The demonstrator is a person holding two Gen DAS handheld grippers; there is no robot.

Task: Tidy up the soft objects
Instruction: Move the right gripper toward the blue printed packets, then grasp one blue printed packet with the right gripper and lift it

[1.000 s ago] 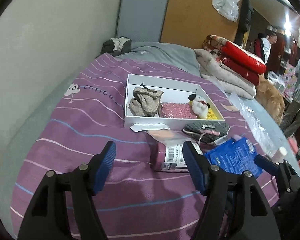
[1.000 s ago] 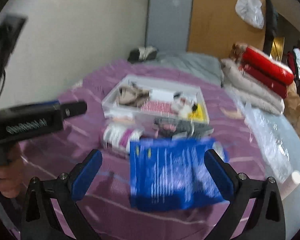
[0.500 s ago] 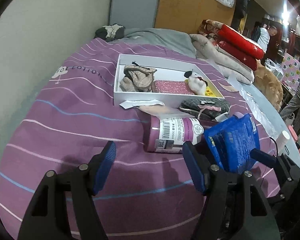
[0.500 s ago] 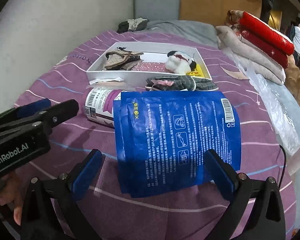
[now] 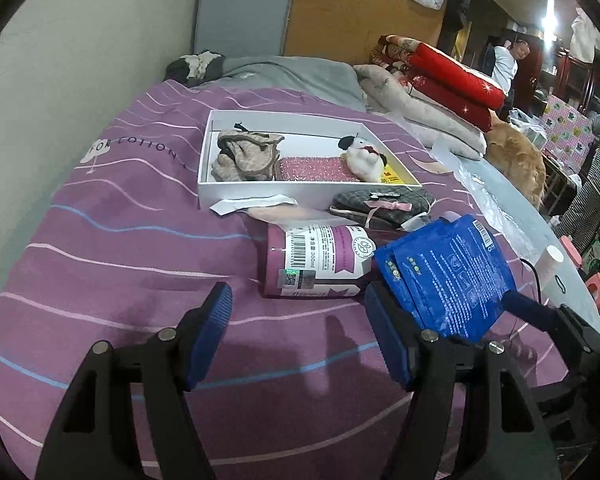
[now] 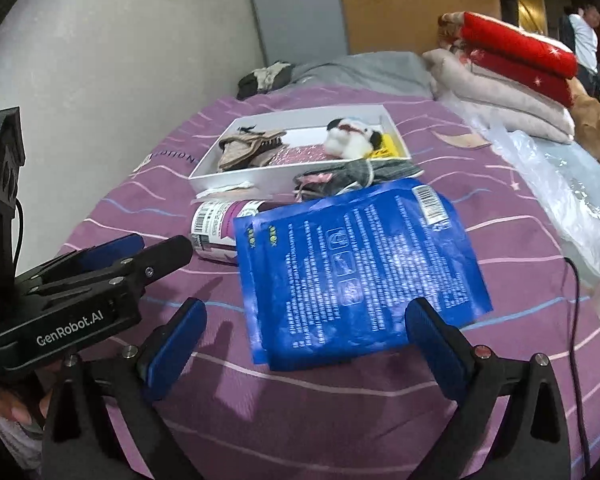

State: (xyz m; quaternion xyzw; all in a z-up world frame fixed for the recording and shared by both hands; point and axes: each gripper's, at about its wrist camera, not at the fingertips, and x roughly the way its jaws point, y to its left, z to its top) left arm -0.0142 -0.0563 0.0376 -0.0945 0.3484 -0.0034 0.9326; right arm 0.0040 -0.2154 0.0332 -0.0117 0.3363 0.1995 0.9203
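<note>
I note the blue packet (image 6: 360,268) lying flat on the purple striped bedcover (image 5: 112,256), just in front of the white box (image 5: 300,192): glossy, printed with white text, pictograms and a barcode at one corner. My right claw (image 6: 312,342) stands wide, the packet's near edge between its pads; I cannot tell whether they touch it. My left claw (image 5: 300,332) also stands wide, holding nothing, before the white box. Beside the packet lies a purple-labelled bottle (image 5: 316,260), on its side.
</note>
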